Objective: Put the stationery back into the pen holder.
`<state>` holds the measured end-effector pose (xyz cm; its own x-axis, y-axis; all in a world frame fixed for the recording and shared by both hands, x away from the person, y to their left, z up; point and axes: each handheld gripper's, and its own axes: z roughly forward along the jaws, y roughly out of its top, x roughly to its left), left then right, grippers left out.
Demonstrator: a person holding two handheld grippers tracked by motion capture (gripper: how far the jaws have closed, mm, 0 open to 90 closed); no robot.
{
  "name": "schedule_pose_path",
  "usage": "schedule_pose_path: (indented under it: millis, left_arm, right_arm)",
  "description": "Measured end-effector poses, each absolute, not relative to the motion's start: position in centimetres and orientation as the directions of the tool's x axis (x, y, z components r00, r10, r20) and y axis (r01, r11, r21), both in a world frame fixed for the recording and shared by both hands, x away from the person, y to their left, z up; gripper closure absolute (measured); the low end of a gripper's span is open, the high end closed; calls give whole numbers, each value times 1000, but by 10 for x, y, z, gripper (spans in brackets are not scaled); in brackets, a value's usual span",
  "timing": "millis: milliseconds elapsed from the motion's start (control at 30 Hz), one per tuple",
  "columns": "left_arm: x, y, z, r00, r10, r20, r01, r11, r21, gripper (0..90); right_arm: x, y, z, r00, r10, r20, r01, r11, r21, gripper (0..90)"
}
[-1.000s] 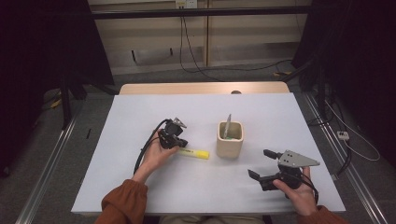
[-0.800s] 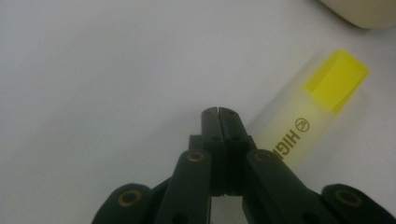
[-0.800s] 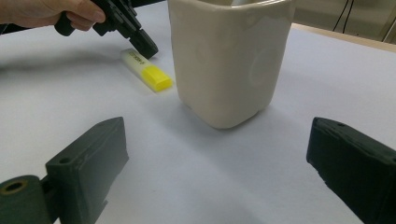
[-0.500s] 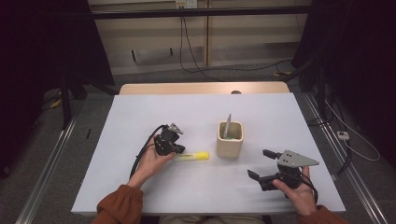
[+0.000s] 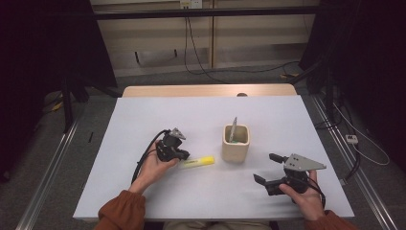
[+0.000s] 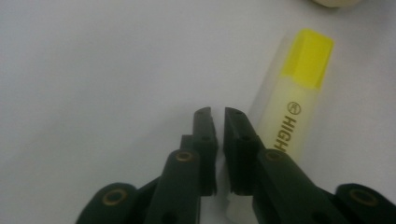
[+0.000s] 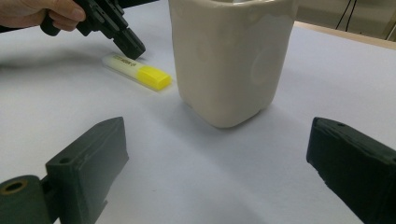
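1. Left of centre in the high view, the left gripper [image 5: 184, 155] is held over the near end of the highlighter [image 5: 198, 162]; its jaws have just been opening, a narrow slit is seen between them in the left gripper view, nothing is held, and the pen lies beside them.
2. At centre, the highlighter is recorded flat on the white table [image 5: 201, 120]: pale translucent barrel, black lettering, yellow cap [image 6: 310, 58] toward the cream cup [image 5: 236, 143].
3. Step judged: pickup being lined up; wider jaws set astride the barrel are called for.
4. At lower right, the right gripper [image 5: 269, 168] is noted wide open, empty.
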<state>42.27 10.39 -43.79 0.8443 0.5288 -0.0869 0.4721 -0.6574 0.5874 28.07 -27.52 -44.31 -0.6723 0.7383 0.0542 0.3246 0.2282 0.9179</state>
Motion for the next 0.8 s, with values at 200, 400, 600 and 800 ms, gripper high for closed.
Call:
schedule_pose_path:
  millis: [200, 400, 600, 800]
  left_arm:
    - [424, 110, -433, 825, 562, -55, 467, -624, 626, 590]
    - [428, 117, -427, 816, 566, -116, 489, -572, 659, 207]
    - [424, 114, -421, 834, 542, -98, 452, -572, 684, 66]
    - [419, 106, -415, 865, 494, -90, 413, -598, 686, 73]
  right_arm:
    - [280, -275, -443, -673, 738, 51, 320, 229, 919, 50]
    - [280, -275, -443, -672, 739, 51, 321, 228, 919, 50]
    - [280, -275, -443, -672, 739, 51, 321, 228, 919, 50]
    - [280, -275, -443, -672, 739, 51, 320, 228, 920, 50]
